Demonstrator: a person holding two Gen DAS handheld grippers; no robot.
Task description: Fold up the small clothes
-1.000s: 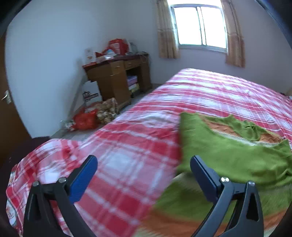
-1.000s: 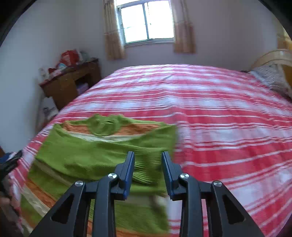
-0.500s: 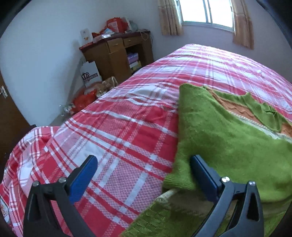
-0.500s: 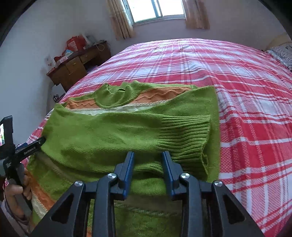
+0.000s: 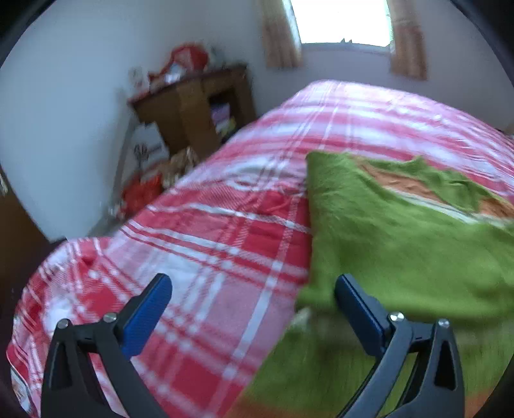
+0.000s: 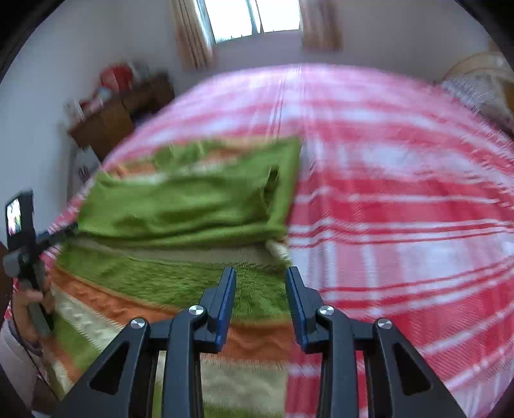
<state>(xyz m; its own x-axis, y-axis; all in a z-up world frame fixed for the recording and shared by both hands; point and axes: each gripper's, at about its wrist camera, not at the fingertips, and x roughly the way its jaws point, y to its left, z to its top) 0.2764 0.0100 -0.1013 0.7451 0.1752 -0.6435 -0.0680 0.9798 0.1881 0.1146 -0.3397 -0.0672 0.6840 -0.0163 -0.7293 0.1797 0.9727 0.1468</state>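
Observation:
A green knit sweater with orange and cream stripes lies on the red plaid bed, its sleeves folded across the body. My right gripper hovers over the sweater's lower right part, jaws a little apart and empty. My left gripper is wide open and empty at the sweater's left edge, its right finger against the folded sleeve edge. The left gripper also shows in the right wrist view, held in a hand.
A wooden desk with red bags and clutter stands by the far wall left of the bed. Bags and boxes lie on the floor beside it. A window with curtains is behind. A pillow lies at the right.
Both grippers pulled back and up from the sweater; both views are blurred by motion. The right gripper's jaws stand slightly wider than before.

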